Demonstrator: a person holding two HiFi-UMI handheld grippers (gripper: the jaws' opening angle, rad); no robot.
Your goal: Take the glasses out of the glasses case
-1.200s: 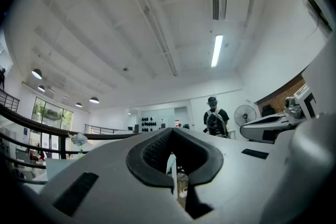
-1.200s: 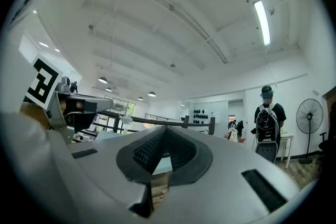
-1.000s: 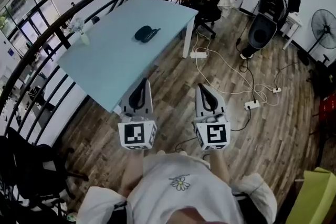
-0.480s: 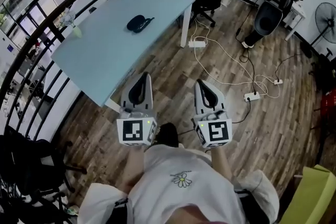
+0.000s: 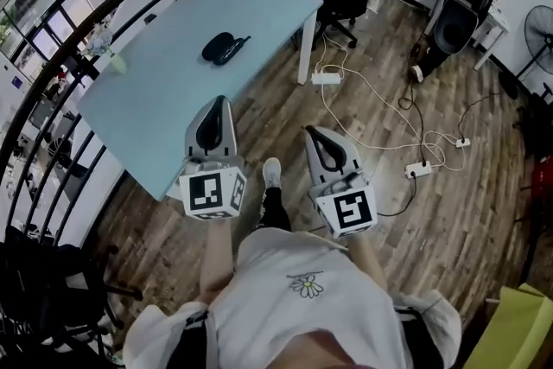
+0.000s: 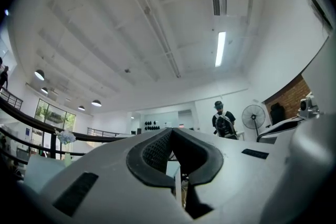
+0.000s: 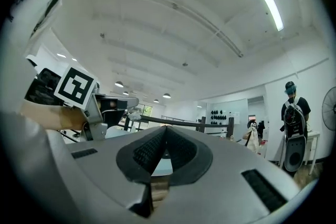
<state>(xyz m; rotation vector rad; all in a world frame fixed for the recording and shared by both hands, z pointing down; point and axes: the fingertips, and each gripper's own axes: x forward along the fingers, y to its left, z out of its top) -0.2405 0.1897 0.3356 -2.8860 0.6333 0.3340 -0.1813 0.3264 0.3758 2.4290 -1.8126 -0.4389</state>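
Observation:
A dark, closed glasses case (image 5: 223,48) lies on the light blue table (image 5: 164,99), toward its far side. No glasses are visible. My left gripper (image 5: 214,104) hangs over the table's near corner, well short of the case, its jaws shut and empty. My right gripper (image 5: 316,135) is beside it over the wooden floor, also shut with nothing held. In the left gripper view the left gripper (image 6: 171,131) points slightly up at the ceiling. The right gripper view shows the right gripper (image 7: 166,128) closed, with the left gripper's marker cube at its left.
A small vase of flowers (image 5: 111,56) stands at the table's left edge. A dark curved railing (image 5: 52,91) runs along the left. Power strips and cables (image 5: 406,143) lie on the floor at right. A person with a backpack (image 5: 458,4) stands far right.
Both grippers have moved forward toward the table; the left one now overlaps its near corner. The person's foot has stepped into view between them.

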